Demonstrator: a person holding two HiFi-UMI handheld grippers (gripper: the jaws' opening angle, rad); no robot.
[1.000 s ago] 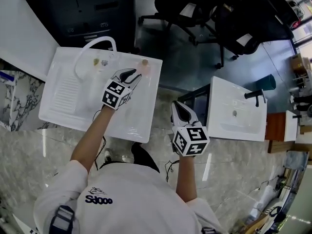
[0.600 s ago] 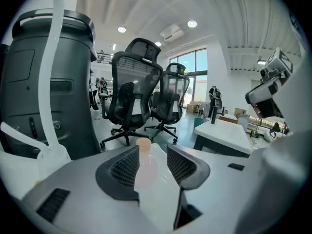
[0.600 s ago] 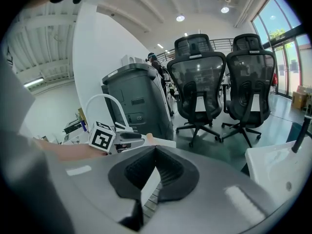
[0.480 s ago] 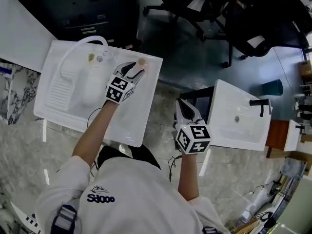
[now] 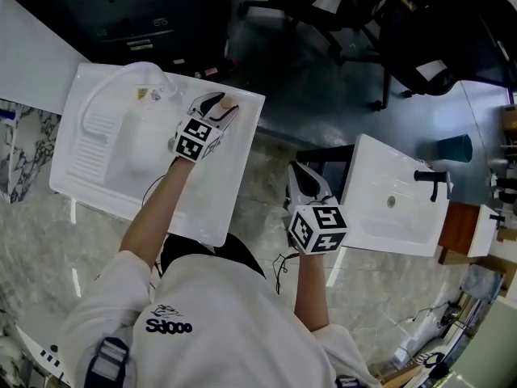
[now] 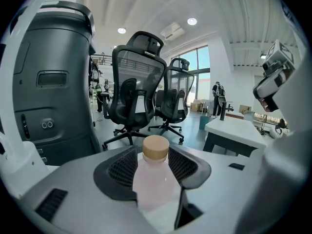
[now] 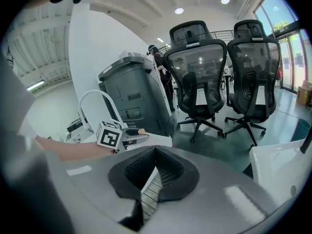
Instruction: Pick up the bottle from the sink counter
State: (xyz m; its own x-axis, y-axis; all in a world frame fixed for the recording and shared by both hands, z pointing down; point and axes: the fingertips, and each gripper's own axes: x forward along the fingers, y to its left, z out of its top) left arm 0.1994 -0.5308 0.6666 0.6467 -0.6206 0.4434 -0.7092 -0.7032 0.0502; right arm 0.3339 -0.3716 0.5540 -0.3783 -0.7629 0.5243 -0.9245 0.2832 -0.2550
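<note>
A small pale pink bottle [image 5: 232,104] with a tan cap stands at the far right corner of the white sink counter [image 5: 105,186]. My left gripper [image 5: 220,102] reaches over the counter, and its jaws are opening with the bottle [image 6: 155,179] standing between the ribbed pads [image 6: 121,167]. I see no pad pressing on it. My right gripper [image 5: 296,170] hangs off the counter's right side over the floor. In its own view the right gripper [image 7: 155,156] has its pads together with nothing between them.
A white curved faucet [image 5: 109,83] rises at the counter's far left, beside the basin. A second white sink unit [image 5: 396,208] with a black tap stands to the right. Black office chairs [image 5: 371,23] and a dark grey cabinet [image 5: 137,10] lie beyond the counter.
My left gripper has moved forward to the counter's far right corner, and its jaws now stand around the bottle. The right gripper has stayed about where it was.
</note>
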